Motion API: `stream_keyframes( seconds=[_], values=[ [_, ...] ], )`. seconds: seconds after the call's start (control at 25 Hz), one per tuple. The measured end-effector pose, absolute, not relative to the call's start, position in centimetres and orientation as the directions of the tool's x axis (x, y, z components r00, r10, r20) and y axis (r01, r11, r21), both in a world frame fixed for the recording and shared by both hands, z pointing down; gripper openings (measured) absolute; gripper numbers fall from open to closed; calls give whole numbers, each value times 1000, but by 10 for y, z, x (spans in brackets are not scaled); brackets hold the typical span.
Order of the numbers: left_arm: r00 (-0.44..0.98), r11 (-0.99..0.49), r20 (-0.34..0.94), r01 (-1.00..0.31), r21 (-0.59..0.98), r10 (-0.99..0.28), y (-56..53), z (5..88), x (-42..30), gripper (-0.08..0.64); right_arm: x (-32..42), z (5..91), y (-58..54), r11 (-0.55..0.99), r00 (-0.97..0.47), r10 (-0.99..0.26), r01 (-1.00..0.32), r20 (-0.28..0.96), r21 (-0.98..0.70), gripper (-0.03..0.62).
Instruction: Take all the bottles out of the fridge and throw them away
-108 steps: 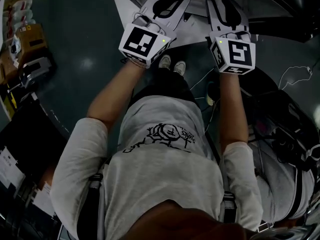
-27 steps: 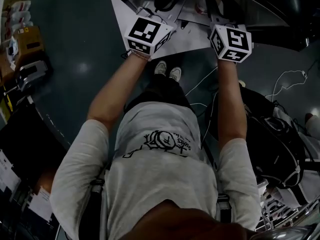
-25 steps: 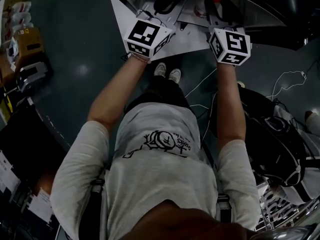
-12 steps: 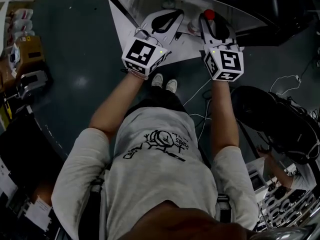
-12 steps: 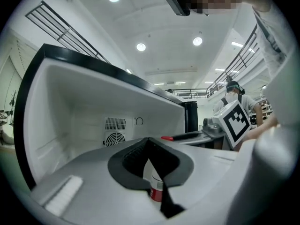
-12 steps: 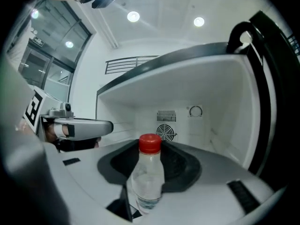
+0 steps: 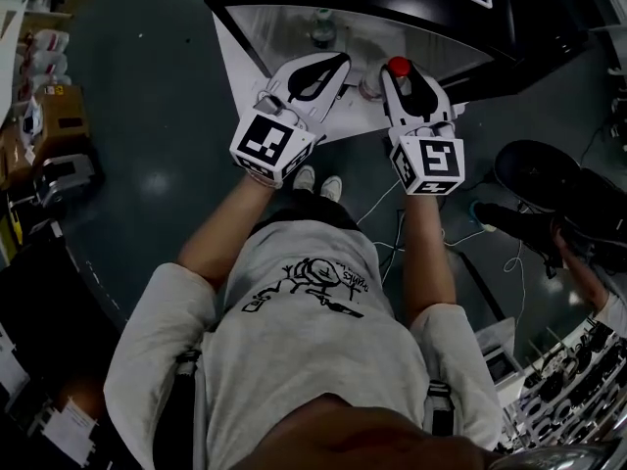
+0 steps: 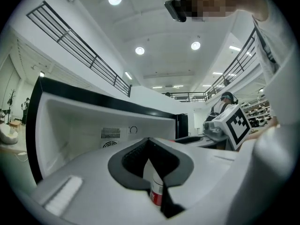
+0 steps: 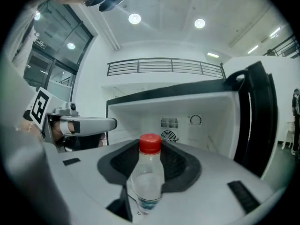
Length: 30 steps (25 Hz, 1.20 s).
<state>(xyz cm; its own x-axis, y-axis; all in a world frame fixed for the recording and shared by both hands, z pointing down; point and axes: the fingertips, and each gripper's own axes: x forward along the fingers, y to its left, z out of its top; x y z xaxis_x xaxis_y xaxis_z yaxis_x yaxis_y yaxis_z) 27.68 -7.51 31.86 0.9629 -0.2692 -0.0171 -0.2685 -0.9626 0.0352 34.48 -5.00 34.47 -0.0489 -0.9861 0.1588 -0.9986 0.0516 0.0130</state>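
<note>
While the fridge [image 7: 257, 29] stands open: step in hand looks like the take-out part, w/ both tongs loaded right at the front of it
left tongs [image 8: 151, 165]: closed on a bottle w/ a red label [image 8: 157, 192], which sits low btwn the dark pads. Only the lower part shows, cap hidden
right tongs [image 9: 150, 165]: set fairly wide but gripping a clear red-cap bottle [image 9: 148, 177]. It stands upright, cap poking above the pads, some water in it
where the bottles are: both at the fridge mouth, in the tongs, not on the shelf
leftover: head view shows what looks like one more small bottle [image 7: 321, 29] further back inside, too small to be sure tbh
bin: can't see one in any view, so the throw-away half isn't started imo
next move: prob pull both tongs clear of the fridge, turn, find the bin, drop both, then come back for the leftover
needs: steady squeeze on both, esp the red-cap one bc it's round and slick. Keep the two tongs apart so they don't knock
</note>
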Motion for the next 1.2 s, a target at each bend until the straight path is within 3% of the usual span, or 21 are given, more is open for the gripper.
stream_keyframes(
  seconds=[1.2],
  values=[
    [973, -974, -67, -219, 62, -223, -3, 269, 246, 9, 313, 275, 36, 84, -80, -989, -996, 122, 34, 146]
  ],
)
